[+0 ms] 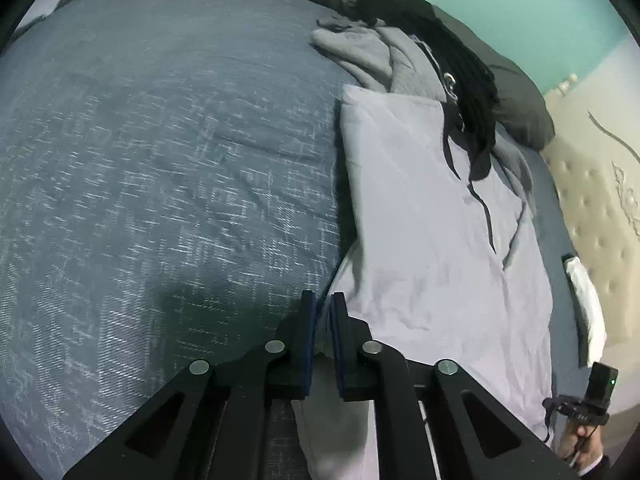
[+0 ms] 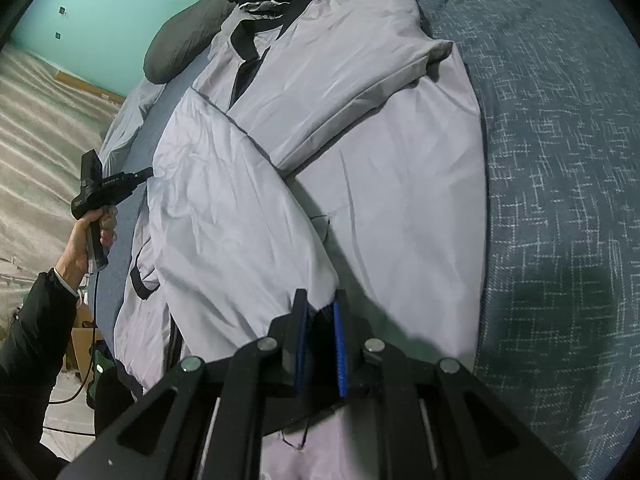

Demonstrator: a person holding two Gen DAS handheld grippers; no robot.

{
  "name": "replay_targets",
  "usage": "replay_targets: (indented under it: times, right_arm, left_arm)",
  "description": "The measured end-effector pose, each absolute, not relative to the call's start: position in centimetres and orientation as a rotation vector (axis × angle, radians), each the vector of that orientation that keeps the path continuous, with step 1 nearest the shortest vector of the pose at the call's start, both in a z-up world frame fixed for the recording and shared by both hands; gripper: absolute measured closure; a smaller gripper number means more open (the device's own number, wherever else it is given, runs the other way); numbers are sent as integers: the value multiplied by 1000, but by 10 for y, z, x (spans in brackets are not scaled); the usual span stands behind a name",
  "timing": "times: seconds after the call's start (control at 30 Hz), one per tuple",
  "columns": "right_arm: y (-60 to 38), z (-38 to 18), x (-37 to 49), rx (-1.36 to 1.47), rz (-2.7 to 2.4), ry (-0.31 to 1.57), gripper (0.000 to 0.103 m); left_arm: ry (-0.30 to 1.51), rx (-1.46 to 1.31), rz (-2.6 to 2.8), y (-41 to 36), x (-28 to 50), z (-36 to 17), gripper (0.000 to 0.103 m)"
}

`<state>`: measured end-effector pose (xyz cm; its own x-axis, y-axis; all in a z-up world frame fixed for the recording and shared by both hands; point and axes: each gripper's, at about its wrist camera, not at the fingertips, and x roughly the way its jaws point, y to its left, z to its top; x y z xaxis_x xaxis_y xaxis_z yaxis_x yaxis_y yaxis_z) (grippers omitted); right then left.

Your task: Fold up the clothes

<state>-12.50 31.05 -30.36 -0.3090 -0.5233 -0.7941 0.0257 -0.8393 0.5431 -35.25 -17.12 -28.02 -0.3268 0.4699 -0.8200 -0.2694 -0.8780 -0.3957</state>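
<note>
A light grey jacket (image 1: 432,240) with a black collar and black zip trim lies on the blue-grey bedspread (image 1: 160,160). In the right wrist view the jacket (image 2: 380,160) has one sleeve laid across its body and its left part folded over. My left gripper (image 1: 323,304) is shut on the jacket's edge, and cloth runs down between its fingers. My right gripper (image 2: 319,312) is shut on the corner of the folded-over part. The left gripper (image 2: 149,172) also shows in the right wrist view, at the jacket's far left edge, held by a hand (image 2: 86,240).
A grey hoodie (image 1: 360,52), a black knitted garment (image 1: 472,80) and a dark grey pillow (image 1: 524,108) lie beyond the jacket's collar. A beige tufted headboard (image 1: 592,208) runs along the bed's right side. Bare bedspread (image 2: 560,160) stretches right of the jacket. Carpet (image 2: 36,140) lies left of the bed.
</note>
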Motion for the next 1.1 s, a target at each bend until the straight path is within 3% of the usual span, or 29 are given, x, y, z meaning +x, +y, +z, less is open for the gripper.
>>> replay_targets:
  times: [0.17, 0.33, 0.43, 0.87, 1.1]
  right_arm:
    - [313, -300, -125, 1605, -2207, -640, 87]
    - [327, -284, -116, 1623, -2245, -667, 75]
    - [340, -274, -106, 1645, -2265, -681, 65]
    - [347, -272, -23, 1797, -2187, -650, 61]
    - [346, -283, 1, 1798, -2169, -743, 61]
  left_arm:
    - [-186, -1487, 2258, -180, -339, -266, 92]
    - [-139, -1486, 2238, -199, -304, -245, 75]
    - [-111, -1489, 2215, -204, -277, -236, 73]
    - [-80, -1574, 2093, -227, -155, -232, 58]
    - [-103, -1639, 2024, -235, -108, -253, 55]
